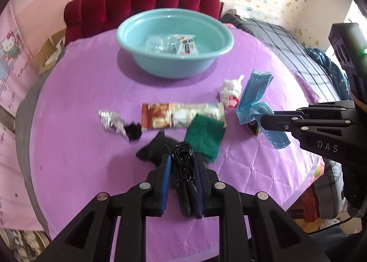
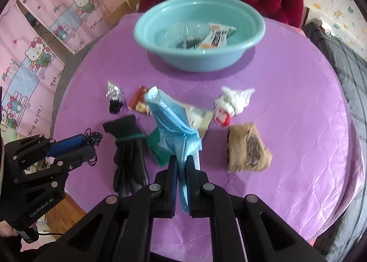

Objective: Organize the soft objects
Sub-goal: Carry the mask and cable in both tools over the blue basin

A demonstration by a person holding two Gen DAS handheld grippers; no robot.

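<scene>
My left gripper (image 1: 182, 158) is shut on a bundle of thin black cord (image 1: 182, 161), held above the purple quilted table; it also shows in the right wrist view (image 2: 88, 141). My right gripper (image 2: 182, 158) is shut on a blue face mask (image 2: 170, 122), lifted off the table; it also shows in the left wrist view (image 1: 260, 122) with the mask (image 1: 254, 92). A teal basin (image 1: 175, 42) at the back holds clear wrappers and a packet. A black glove (image 2: 128, 147), green scrub pad (image 1: 205, 138), snack wrapper (image 1: 181, 116), white wad (image 1: 230, 92) and brown furry piece (image 2: 246, 147) lie on the table.
A crumpled foil wrapper with a black scrap (image 1: 117, 123) lies at the left. A red tufted chair back (image 1: 142, 3) stands behind the basin. A plaid-covered bed (image 1: 298, 48) is at the right. The purple table cover (image 1: 91, 101) ends in a round edge.
</scene>
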